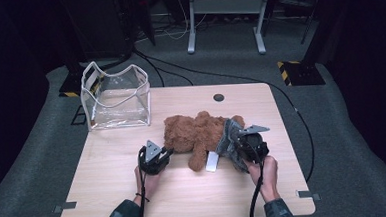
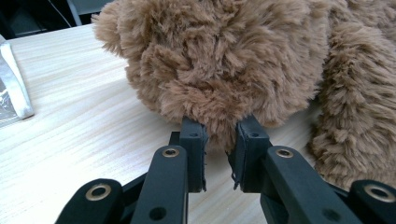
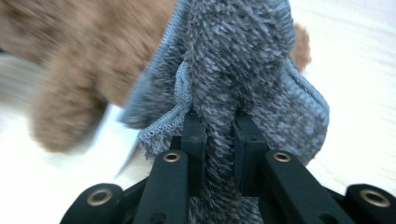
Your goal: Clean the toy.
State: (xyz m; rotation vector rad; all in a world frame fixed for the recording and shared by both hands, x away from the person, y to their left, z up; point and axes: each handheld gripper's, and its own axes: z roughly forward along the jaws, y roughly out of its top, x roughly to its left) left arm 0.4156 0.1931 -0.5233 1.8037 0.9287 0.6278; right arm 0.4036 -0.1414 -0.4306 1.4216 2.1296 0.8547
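Teddy bear lies on the bench, its fur pinched in your left fingers. Your right fingers clamp the grey fuzzy garment beyond them; tugging sideways could slip that thin fur pinch, dragging the bear.

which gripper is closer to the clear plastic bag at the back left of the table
Left. The left gripper, pinching the brown plush teddy bear, sits just in front and right of the clear plastic bag. The right gripper, clamped on grey fuzzy cloth, is beyond the bear.
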